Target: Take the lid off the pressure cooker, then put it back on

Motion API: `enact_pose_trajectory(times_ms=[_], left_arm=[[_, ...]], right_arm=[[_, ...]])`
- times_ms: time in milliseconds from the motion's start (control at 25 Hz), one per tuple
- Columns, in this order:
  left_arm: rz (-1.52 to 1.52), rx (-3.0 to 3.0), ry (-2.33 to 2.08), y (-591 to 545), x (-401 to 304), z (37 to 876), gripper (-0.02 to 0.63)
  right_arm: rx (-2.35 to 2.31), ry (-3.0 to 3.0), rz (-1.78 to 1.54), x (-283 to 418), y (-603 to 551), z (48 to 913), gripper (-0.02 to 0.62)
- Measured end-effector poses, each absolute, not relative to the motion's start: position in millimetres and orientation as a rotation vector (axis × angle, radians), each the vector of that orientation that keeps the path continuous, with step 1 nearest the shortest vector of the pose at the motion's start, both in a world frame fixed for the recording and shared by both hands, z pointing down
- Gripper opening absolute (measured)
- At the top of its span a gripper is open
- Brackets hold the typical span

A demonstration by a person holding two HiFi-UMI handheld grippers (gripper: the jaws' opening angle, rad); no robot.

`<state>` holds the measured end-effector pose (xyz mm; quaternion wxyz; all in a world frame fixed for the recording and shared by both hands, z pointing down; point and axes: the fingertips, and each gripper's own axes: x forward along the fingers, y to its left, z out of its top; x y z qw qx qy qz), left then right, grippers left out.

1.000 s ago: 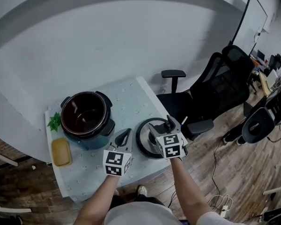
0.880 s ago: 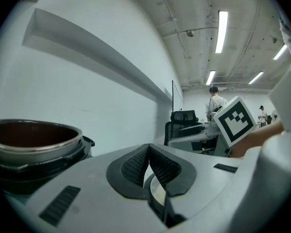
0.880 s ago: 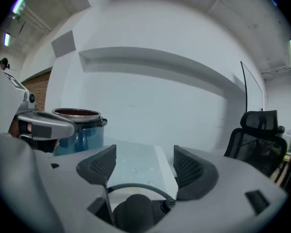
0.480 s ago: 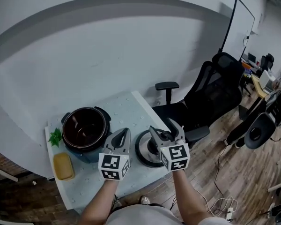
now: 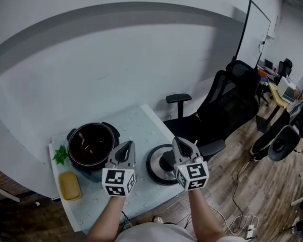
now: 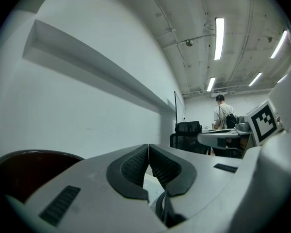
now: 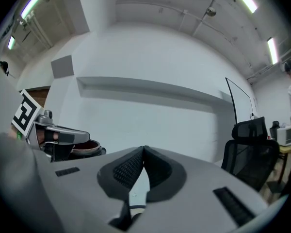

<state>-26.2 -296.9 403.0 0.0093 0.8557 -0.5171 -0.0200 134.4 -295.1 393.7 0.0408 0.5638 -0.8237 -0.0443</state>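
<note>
Pale speckled table (image 5: 141,119) by a white wall: above it the left claw (image 5: 125,146) and right claw (image 5: 181,143) are both pinched together on nothing. The round black lid (image 5: 155,161) lies under the right claw, beside the open black pressure cooker (image 5: 92,145). Removal looks finished; next, open a claw and lower it onto the lid's knob.

One open dark round pressure cooker (image 5: 91,146), one round black lid (image 5: 152,164), one flat yellow rectangular dish (image 5: 69,185) and one green leafy sprig (image 5: 60,155) are being carried by one pale table (image 5: 141,125). Two grey tools are being held above it: the left tool (image 5: 128,145) and the right tool (image 5: 178,142).
</note>
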Motion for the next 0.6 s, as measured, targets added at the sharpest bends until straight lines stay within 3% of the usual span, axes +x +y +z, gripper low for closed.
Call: enact_pose_trajectory(times_ms=[600], left_arm=[[-0.079,2.689,-1.605,-295.0,-29.4,399.0,0.014]], right_arm=[[1.737,-2.509,-0.134,141.2,-292.8,394.5,0.002]])
